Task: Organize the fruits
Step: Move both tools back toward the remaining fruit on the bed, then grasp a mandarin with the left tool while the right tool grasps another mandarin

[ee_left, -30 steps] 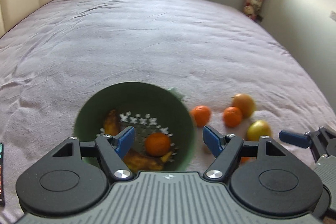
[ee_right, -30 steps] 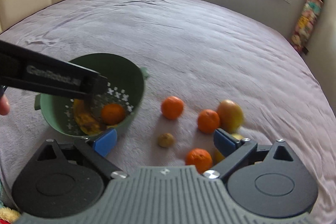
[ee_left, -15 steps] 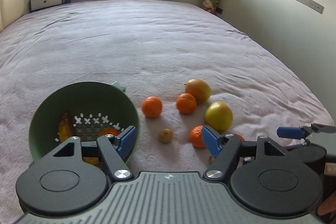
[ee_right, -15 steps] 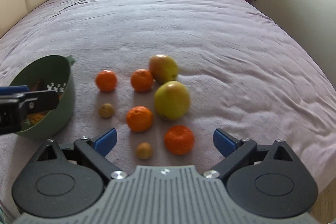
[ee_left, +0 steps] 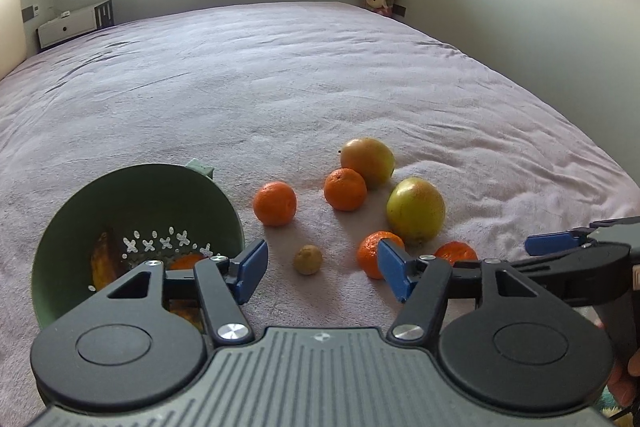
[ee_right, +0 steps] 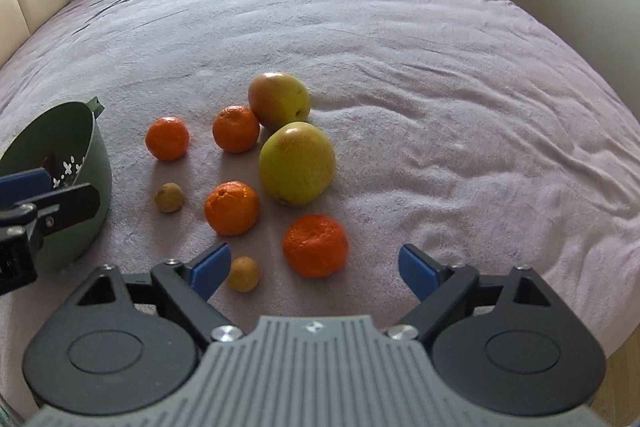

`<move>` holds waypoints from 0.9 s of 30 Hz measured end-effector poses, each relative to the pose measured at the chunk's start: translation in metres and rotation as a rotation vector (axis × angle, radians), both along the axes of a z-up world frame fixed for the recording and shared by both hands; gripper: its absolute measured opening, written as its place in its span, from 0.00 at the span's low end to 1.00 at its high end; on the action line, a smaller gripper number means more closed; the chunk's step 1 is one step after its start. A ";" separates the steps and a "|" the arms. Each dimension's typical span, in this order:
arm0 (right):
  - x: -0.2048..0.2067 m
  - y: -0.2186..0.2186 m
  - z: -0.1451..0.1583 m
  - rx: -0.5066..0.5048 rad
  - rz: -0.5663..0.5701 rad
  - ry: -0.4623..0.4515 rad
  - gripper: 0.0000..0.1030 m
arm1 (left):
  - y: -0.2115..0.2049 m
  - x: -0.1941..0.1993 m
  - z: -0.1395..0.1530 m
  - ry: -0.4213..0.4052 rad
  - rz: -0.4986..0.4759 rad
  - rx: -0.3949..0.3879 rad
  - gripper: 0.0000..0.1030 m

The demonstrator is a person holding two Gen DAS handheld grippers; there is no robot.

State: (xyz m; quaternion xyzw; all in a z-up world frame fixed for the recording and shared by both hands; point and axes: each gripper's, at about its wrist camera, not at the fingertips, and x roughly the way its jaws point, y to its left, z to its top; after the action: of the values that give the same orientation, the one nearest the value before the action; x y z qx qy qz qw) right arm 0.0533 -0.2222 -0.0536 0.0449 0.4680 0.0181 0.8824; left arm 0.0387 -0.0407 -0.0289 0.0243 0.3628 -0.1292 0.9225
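Right claw (ee_right: 314,267) agape above nearest tangerine (ee_right: 315,245), no legible writing.

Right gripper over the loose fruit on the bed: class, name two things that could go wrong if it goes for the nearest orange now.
1. The right gripper is open over the nearest orange, but a small brown fruit lies by its left finger and might get nudged.
2. The fruit is round and the bedspread soft, so a pinched orange may roll away.
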 end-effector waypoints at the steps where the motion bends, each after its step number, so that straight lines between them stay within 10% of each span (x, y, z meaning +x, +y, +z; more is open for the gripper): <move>1: 0.002 -0.001 -0.001 0.013 -0.004 0.005 0.77 | -0.001 0.001 -0.001 0.001 -0.011 -0.002 0.70; 27: 0.037 -0.024 -0.043 0.183 -0.117 0.125 0.47 | -0.036 0.037 -0.062 0.095 -0.142 -0.032 0.57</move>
State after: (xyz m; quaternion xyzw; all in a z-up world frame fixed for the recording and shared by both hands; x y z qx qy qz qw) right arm 0.0900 -0.2466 -0.0963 0.1533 0.5151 0.0064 0.8433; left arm 0.0753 -0.0771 -0.0911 0.0292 0.4013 -0.2011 0.8931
